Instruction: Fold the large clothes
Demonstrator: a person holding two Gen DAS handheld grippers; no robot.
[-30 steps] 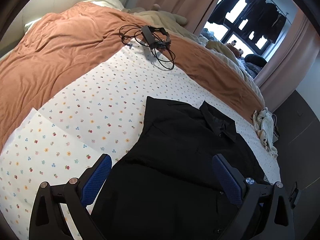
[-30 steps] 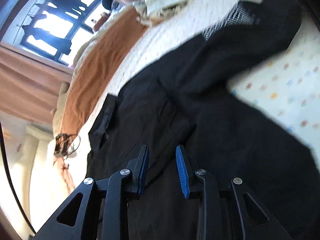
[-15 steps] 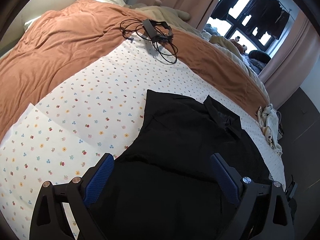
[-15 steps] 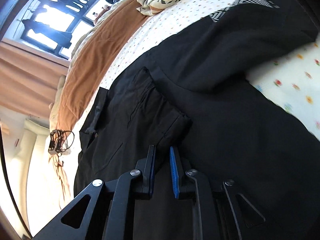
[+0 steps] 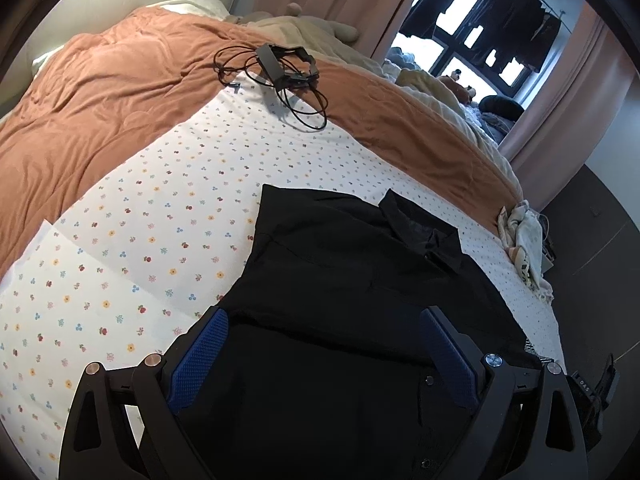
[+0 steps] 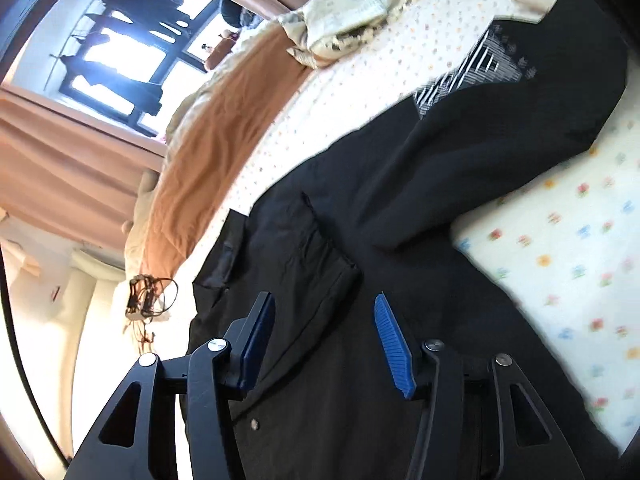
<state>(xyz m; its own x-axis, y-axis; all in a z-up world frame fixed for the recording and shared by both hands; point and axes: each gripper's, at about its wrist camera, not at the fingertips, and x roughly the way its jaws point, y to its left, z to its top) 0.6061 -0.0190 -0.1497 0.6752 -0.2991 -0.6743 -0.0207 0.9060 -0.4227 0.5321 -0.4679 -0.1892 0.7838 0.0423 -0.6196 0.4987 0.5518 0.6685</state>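
A black collared shirt (image 5: 340, 280) lies spread on a flower-print sheet (image 5: 160, 208) on the bed, collar toward the far side. My left gripper (image 5: 324, 316) is open and empty, hovering over the shirt's lower body. In the right wrist view the same shirt (image 6: 400, 208) fills the middle, with one sleeve laid across it and a chest pocket in front of the fingers. My right gripper (image 6: 324, 300) is open just above the shirt, with nothing between its blue pads.
An orange-brown duvet (image 5: 100, 92) covers the far half of the bed. A black device with tangled cables (image 5: 288, 68) lies at its edge. A crumpled pale cloth (image 5: 524, 236) sits at the bed's right edge. Curtains and a window stand beyond.
My right gripper was shut on a fold of the shirt and has opened, letting it go. My left gripper has stayed open and drifted slightly over the shirt.
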